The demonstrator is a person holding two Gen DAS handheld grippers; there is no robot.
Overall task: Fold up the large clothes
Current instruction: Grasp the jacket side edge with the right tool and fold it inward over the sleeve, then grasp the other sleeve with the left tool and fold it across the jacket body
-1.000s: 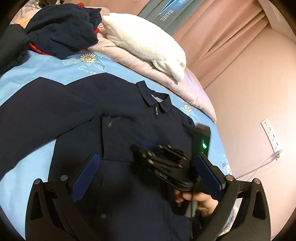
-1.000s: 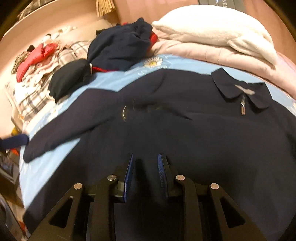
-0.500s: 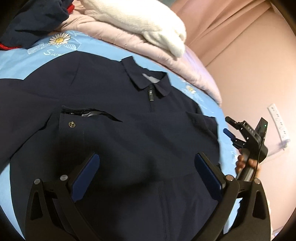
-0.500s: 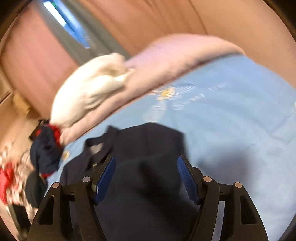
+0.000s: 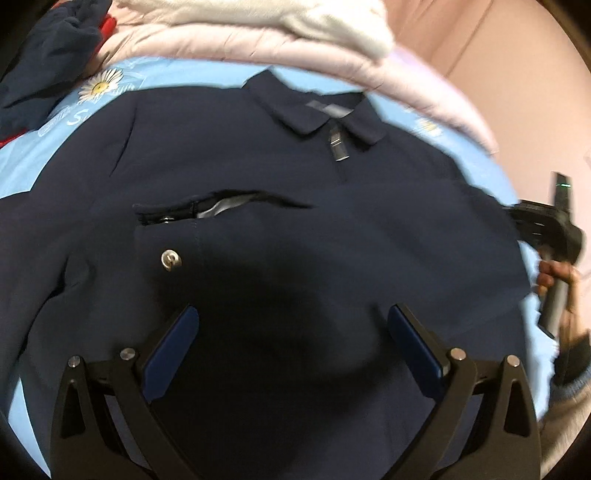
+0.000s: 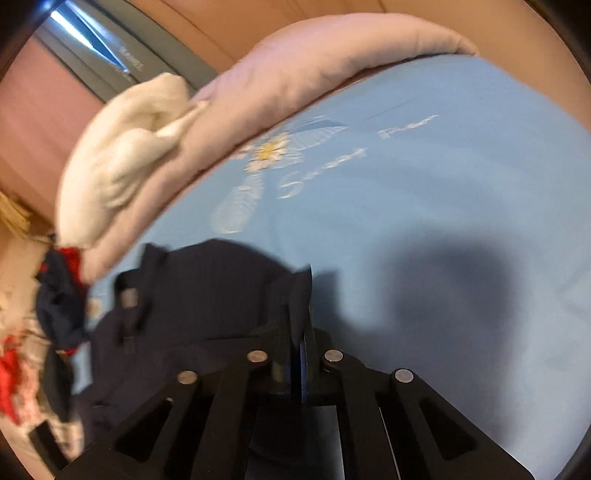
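A navy jacket (image 5: 277,192) lies face up on the blue bed sheet (image 6: 443,221), collar toward the pillows, with a chest pocket gaping and a snap showing. My left gripper (image 5: 291,332) hangs open just above the jacket's front, nothing between its blue pads. My right gripper (image 6: 301,295) is shut on the jacket's (image 6: 207,288) side edge, and a pinch of dark cloth stands up between its pads. In the left wrist view a hand (image 5: 554,273) holds that gripper at the jacket's right border.
A white blanket (image 5: 332,22) lies on a pink quilt (image 5: 424,85) along the head of the bed. A heap of dark and red clothes (image 5: 48,55) sits at the far left. A pink wall rises close on the right.
My right gripper swung from the jacket's middle to its right edge, opened wide, then shut on the cloth. My left gripper sank closer to the jacket's chest.
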